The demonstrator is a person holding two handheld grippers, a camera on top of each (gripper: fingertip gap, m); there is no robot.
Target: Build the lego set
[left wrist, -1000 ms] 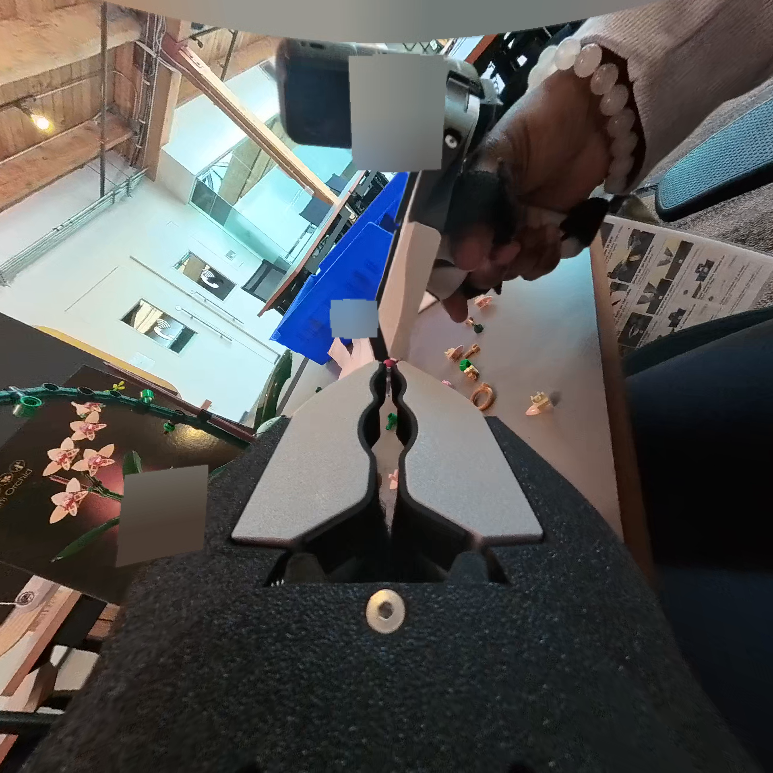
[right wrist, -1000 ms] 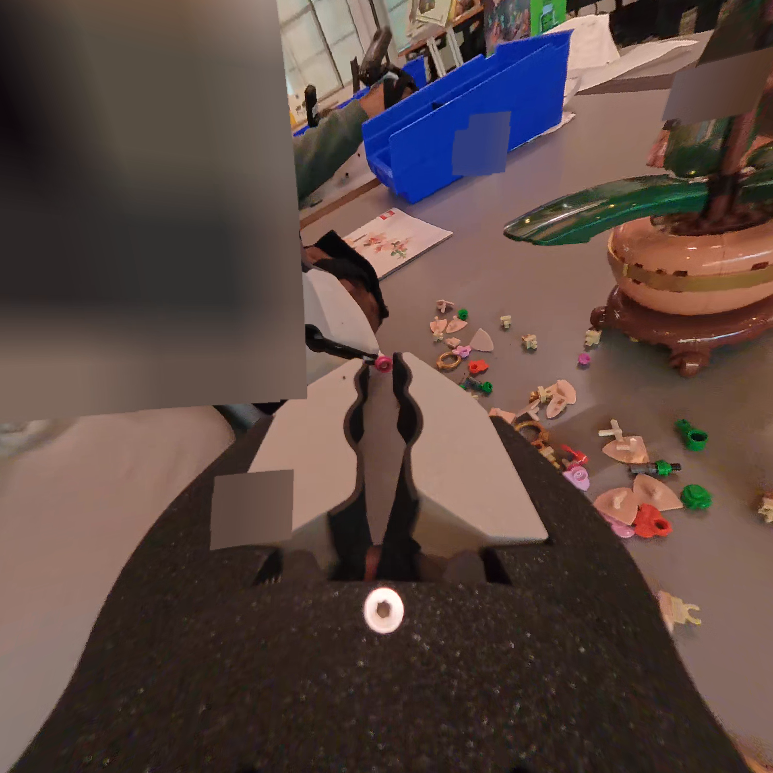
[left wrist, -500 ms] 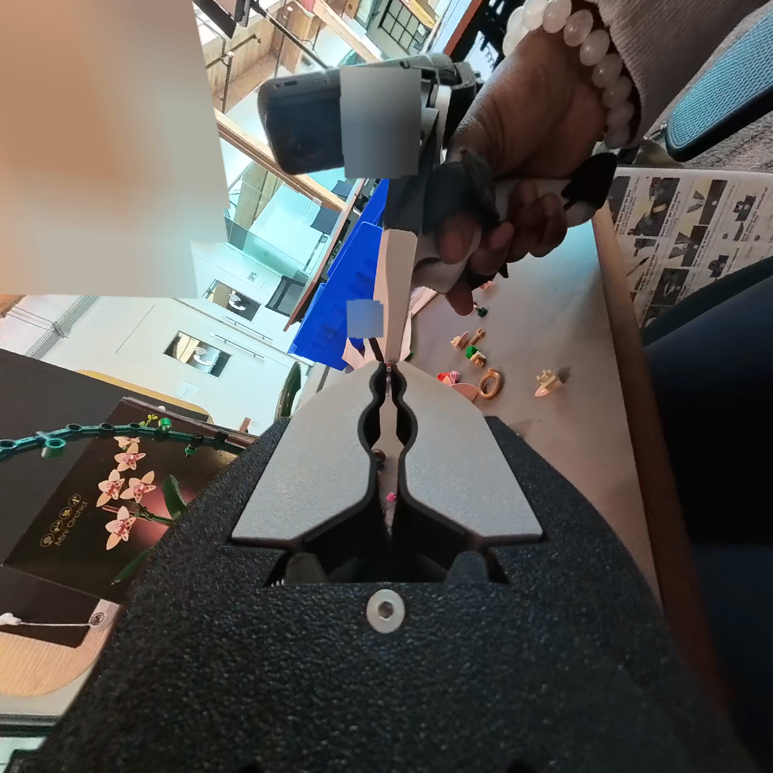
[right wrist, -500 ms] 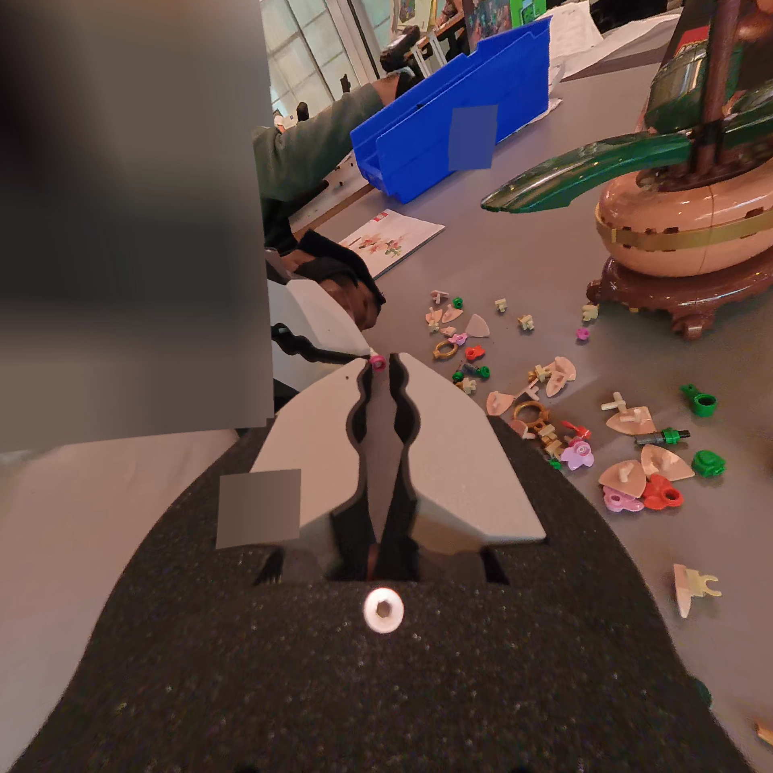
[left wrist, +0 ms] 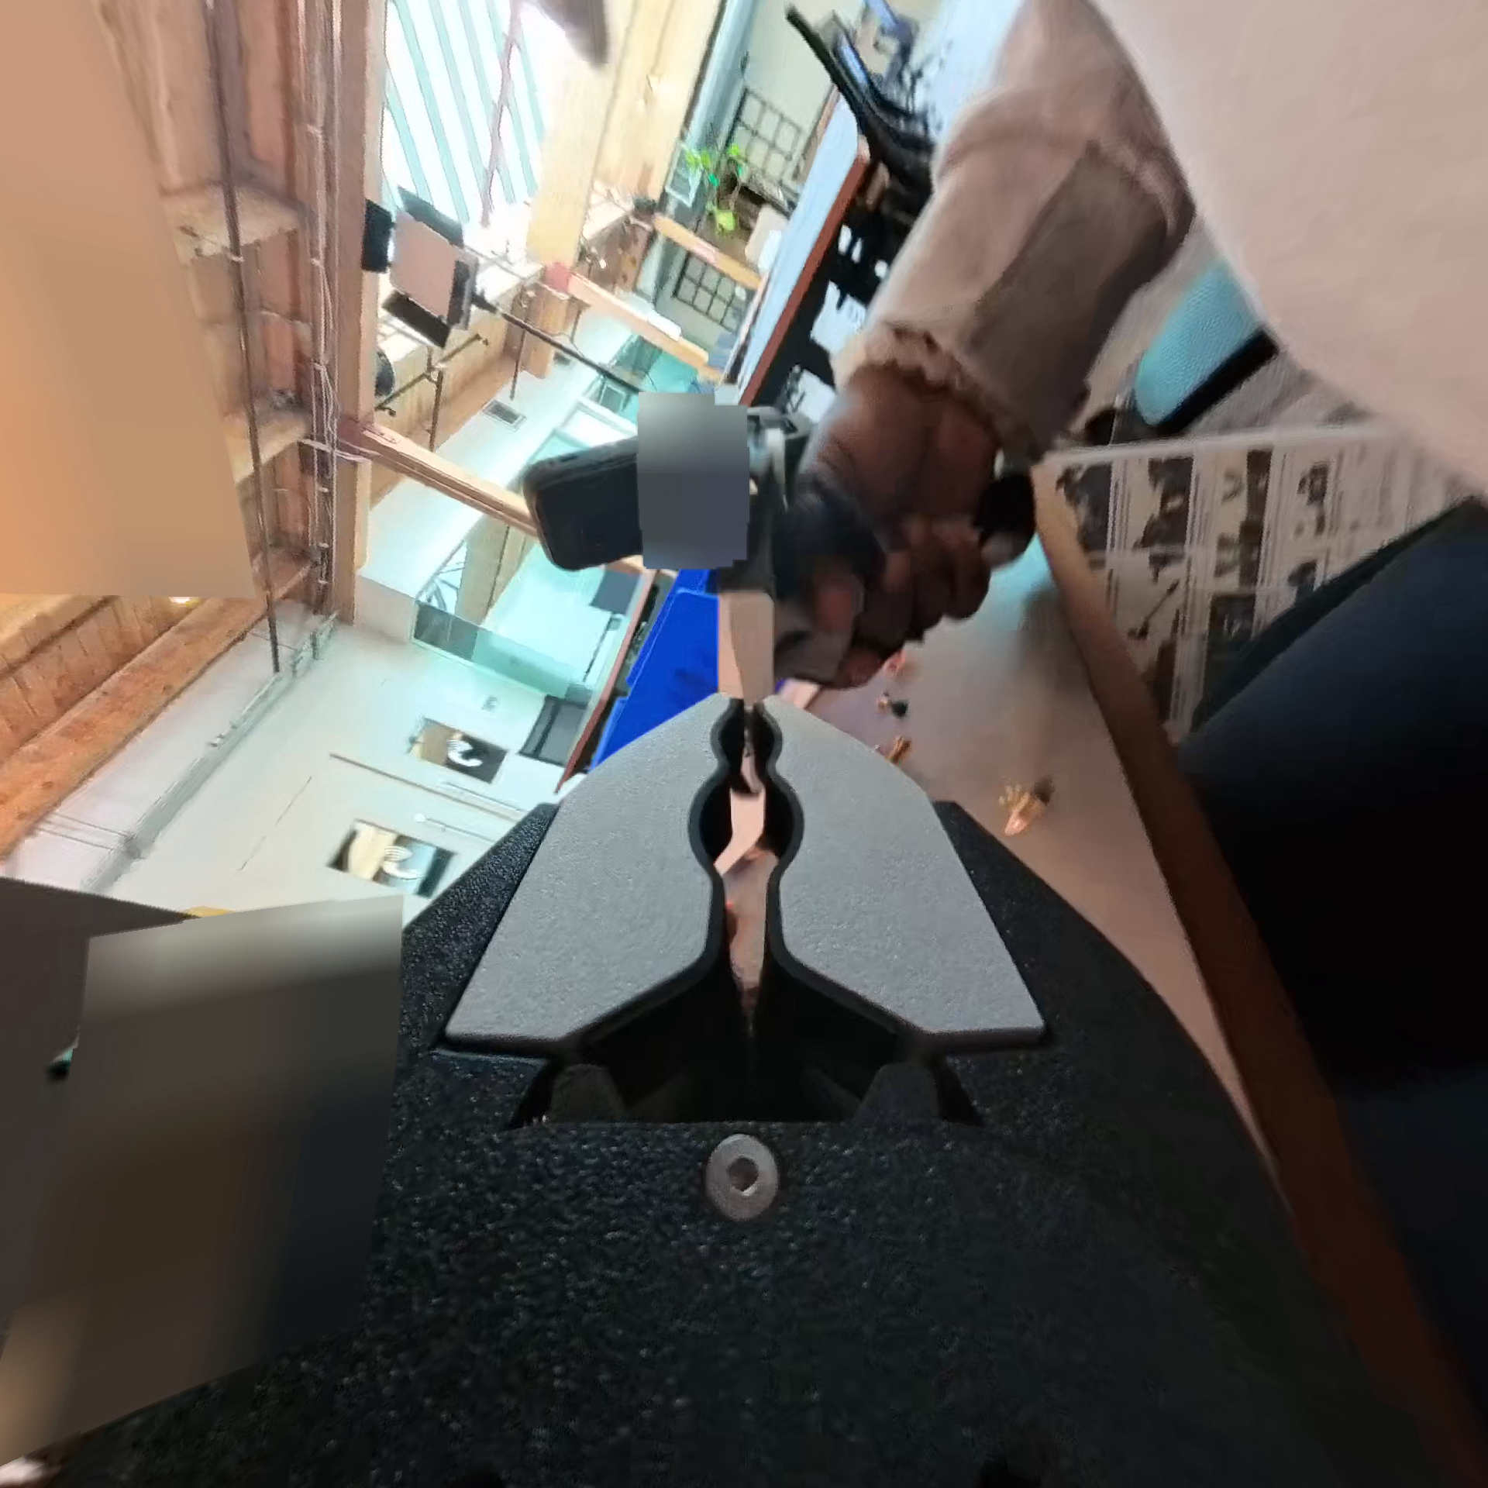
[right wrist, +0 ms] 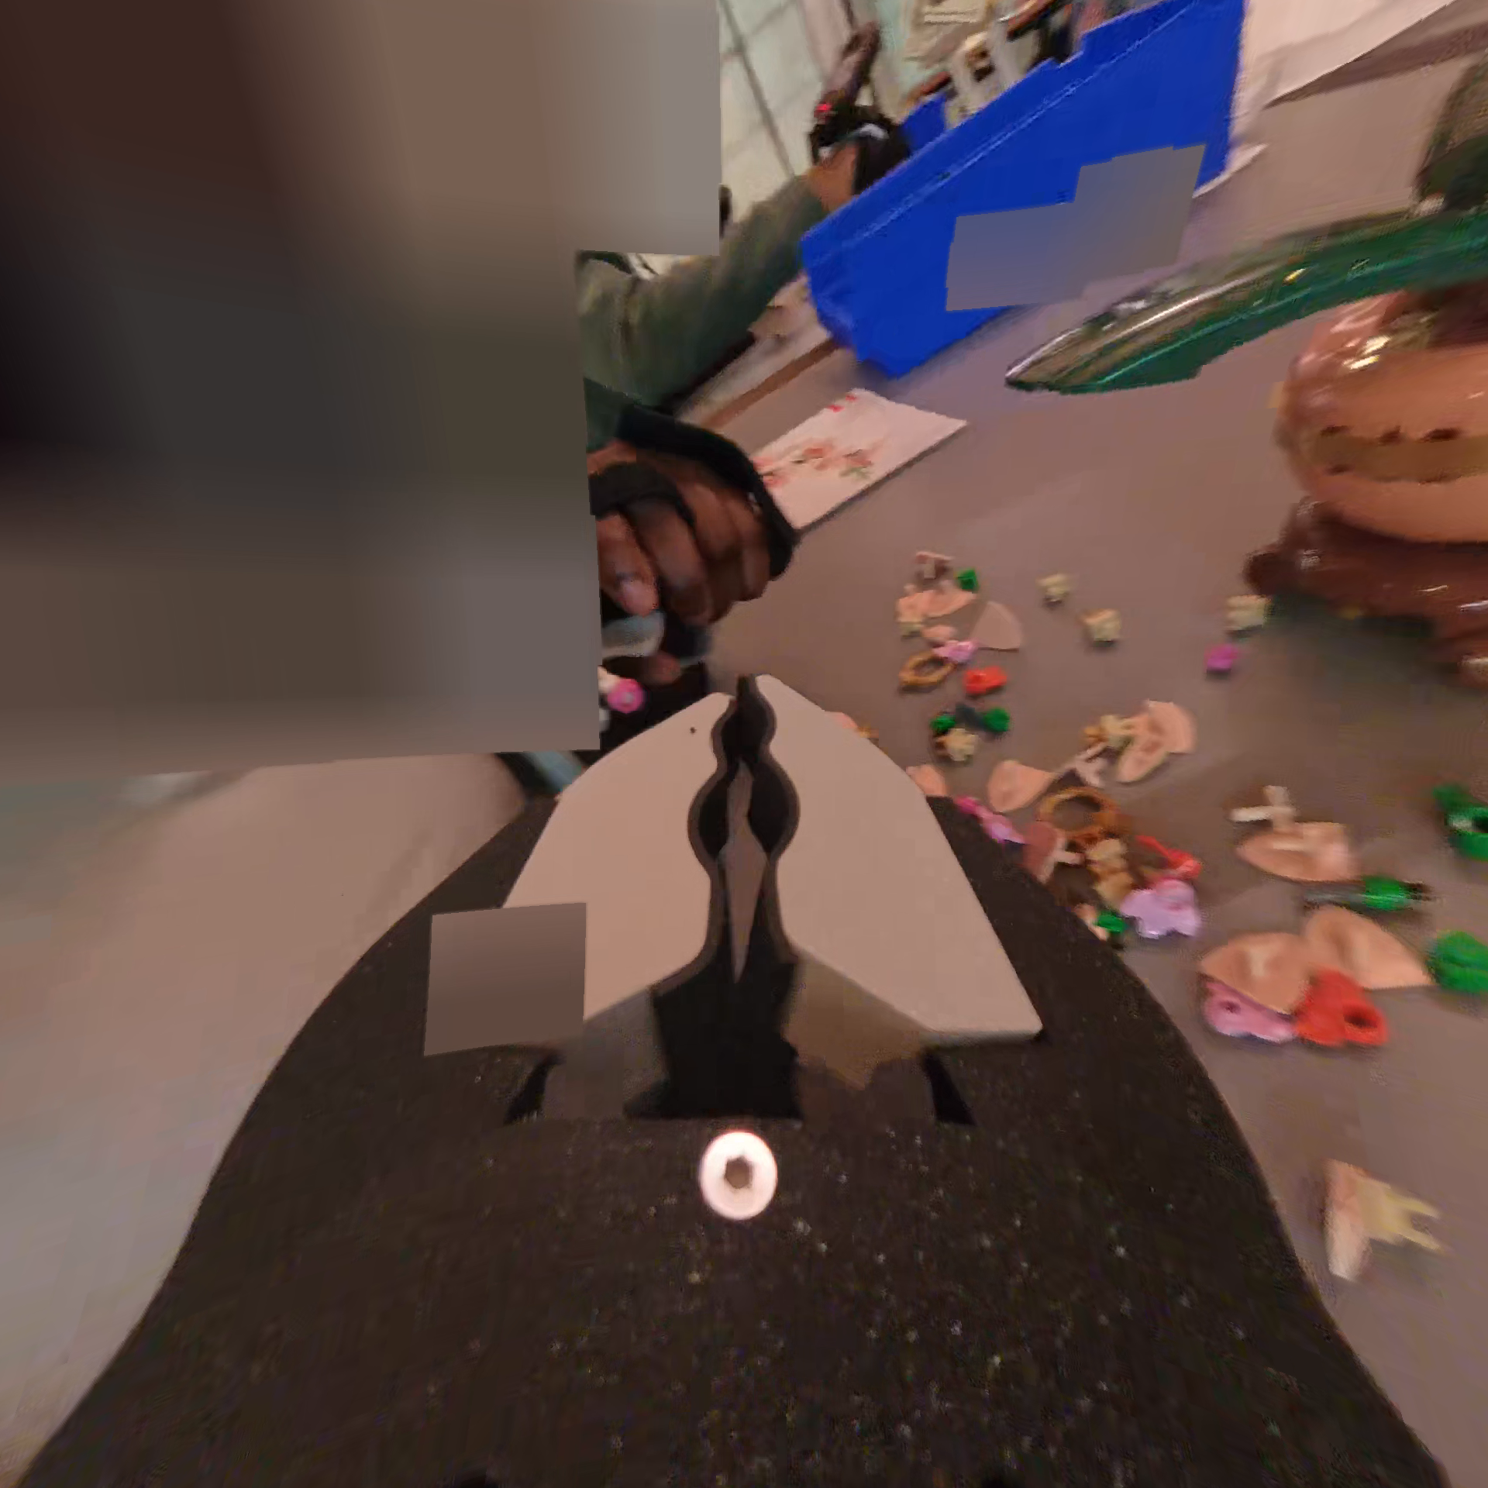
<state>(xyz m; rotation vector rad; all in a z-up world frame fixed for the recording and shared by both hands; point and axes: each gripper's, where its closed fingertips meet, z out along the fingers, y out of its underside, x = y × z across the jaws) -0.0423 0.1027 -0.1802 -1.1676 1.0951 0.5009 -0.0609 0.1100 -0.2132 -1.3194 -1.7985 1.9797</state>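
My left gripper (left wrist: 749,708) is shut on a thin dark stem piece (left wrist: 744,765) that shows in the slit between its jaws. The pink stud (right wrist: 624,694) at that piece's end shows in the right wrist view, beside a mosaic patch that hides most of the left gripper. My right gripper (right wrist: 749,694) is shut with nothing seen between its tips, a short way right of the stud. In the left wrist view the right gripper (left wrist: 745,644) points down at my left tips, held by a hand (left wrist: 886,523). The orchid pot (right wrist: 1385,483) with a green leaf (right wrist: 1248,322) stands at the right.
Several loose small pieces (right wrist: 1127,845) lie scattered on the grey table (right wrist: 1047,515) right of my right gripper. A blue bin (right wrist: 1006,201) and a booklet (right wrist: 853,451) lie behind. A printed instruction sheet (left wrist: 1248,547) lies past the table's wooden edge (left wrist: 1127,684).
The right gripper's tips were touching the pink stud and now stand apart from it. Both views have swung and are blurred by motion. The orchid box no longer shows at the left.
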